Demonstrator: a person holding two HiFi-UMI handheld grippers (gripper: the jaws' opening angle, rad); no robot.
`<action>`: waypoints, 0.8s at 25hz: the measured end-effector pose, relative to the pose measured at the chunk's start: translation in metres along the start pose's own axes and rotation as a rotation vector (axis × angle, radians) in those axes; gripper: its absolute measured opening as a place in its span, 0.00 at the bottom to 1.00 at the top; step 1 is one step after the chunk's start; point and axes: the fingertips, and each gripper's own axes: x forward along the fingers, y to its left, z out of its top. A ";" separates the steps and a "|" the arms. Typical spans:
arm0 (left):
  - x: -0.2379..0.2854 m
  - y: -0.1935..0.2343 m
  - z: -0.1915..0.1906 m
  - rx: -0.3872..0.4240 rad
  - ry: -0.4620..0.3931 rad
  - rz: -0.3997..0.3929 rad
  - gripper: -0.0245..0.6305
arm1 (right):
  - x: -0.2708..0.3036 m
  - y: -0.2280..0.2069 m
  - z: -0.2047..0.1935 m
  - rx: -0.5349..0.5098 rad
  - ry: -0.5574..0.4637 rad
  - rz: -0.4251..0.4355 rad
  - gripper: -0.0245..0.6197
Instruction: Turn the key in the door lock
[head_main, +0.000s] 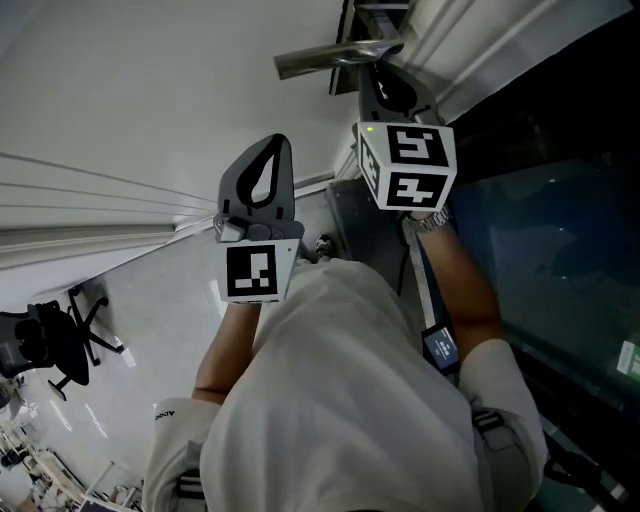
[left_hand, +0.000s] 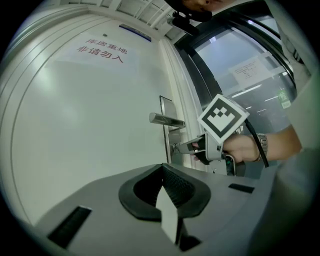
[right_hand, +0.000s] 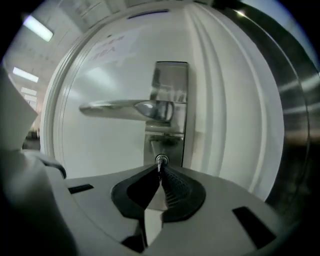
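A white door (right_hand: 100, 150) carries a steel lock plate (right_hand: 170, 80) with a lever handle (right_hand: 120, 109) pointing left. Below the handle, a small key (right_hand: 160, 161) sticks out of the keyhole. My right gripper (right_hand: 160, 169) is shut on the key, its pads pinching the key's head. In the left gripper view the right gripper (left_hand: 187, 146) reaches level to the lock (left_hand: 175, 147) under the handle (left_hand: 166, 120). My left gripper (left_hand: 162, 172) is shut on nothing and held off the door, left of the lock. The head view shows the left gripper (head_main: 265, 170) and the handle (head_main: 330, 58).
A dark metal frame and a glass panel (left_hand: 240, 75) stand right of the door. A sign with red characters (left_hand: 102, 50) is stuck high on the door. A black office chair (head_main: 60, 340) stands on the floor at the left.
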 end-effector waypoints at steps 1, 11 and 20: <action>0.000 -0.001 0.001 0.002 0.003 0.001 0.05 | 0.000 -0.001 0.000 0.116 -0.004 0.030 0.06; -0.001 -0.012 -0.002 0.062 0.038 -0.007 0.05 | -0.001 -0.005 -0.001 0.958 -0.061 0.221 0.06; -0.003 -0.012 -0.002 0.059 0.039 -0.008 0.05 | -0.016 0.005 0.005 0.397 -0.048 0.236 0.23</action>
